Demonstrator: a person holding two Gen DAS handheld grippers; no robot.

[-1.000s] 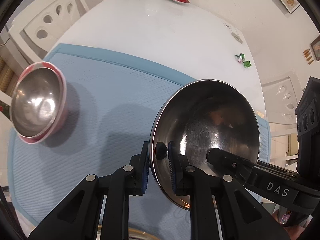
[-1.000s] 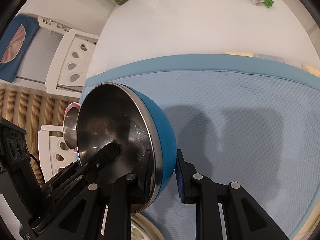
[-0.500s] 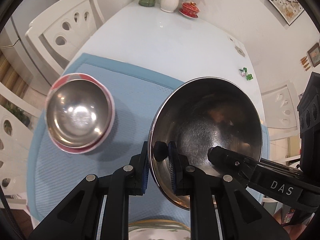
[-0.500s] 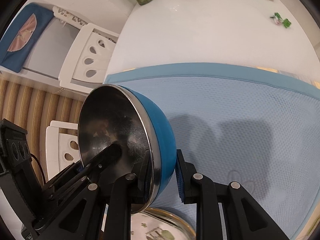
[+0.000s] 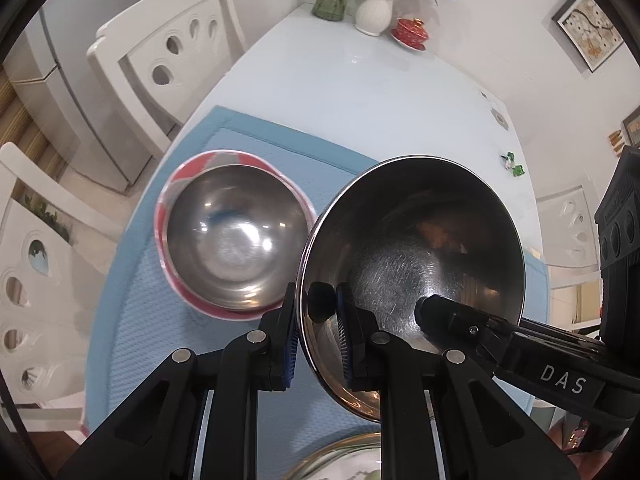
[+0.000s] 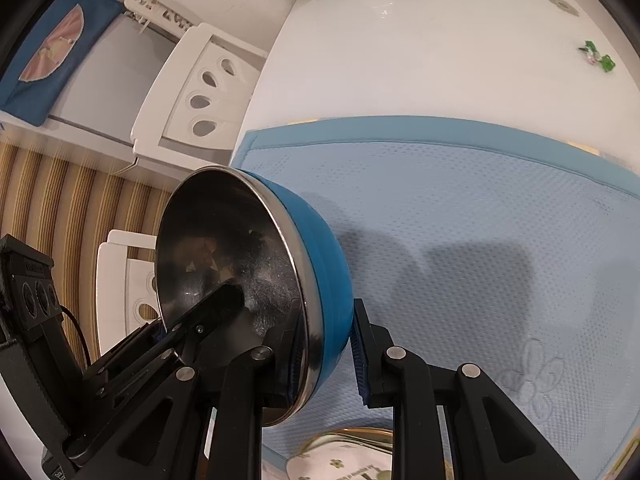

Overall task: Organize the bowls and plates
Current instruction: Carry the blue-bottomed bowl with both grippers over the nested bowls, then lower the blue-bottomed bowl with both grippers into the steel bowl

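A steel-lined blue bowl (image 6: 324,264) hangs tilted above the blue mat (image 6: 480,208), gripped from both sides. My left gripper (image 5: 316,314) is shut on its rim, one pad inside and one outside. My right gripper (image 6: 326,344) is shut on the opposite rim. In the left wrist view the bowl's shiny inside (image 5: 416,248) fills the right half. To its left, a red bowl with a steel lining (image 5: 236,236) stands upright on the mat (image 5: 132,320). The blue bowl's edge overlaps the red bowl's right rim in that view.
A patterned plate (image 6: 344,458) with a gold rim lies at the mat's near edge, also showing as the plate (image 5: 340,456). White chairs (image 5: 168,48) stand along the table's left side. Vases (image 5: 372,12), a red cup and a small green item (image 6: 596,56) sit on the far white tabletop.
Both grippers have carried the blue bowl toward the red bowl, which has slid from the left edge to beside the held bowl. More of the chairs and the far wall shows.
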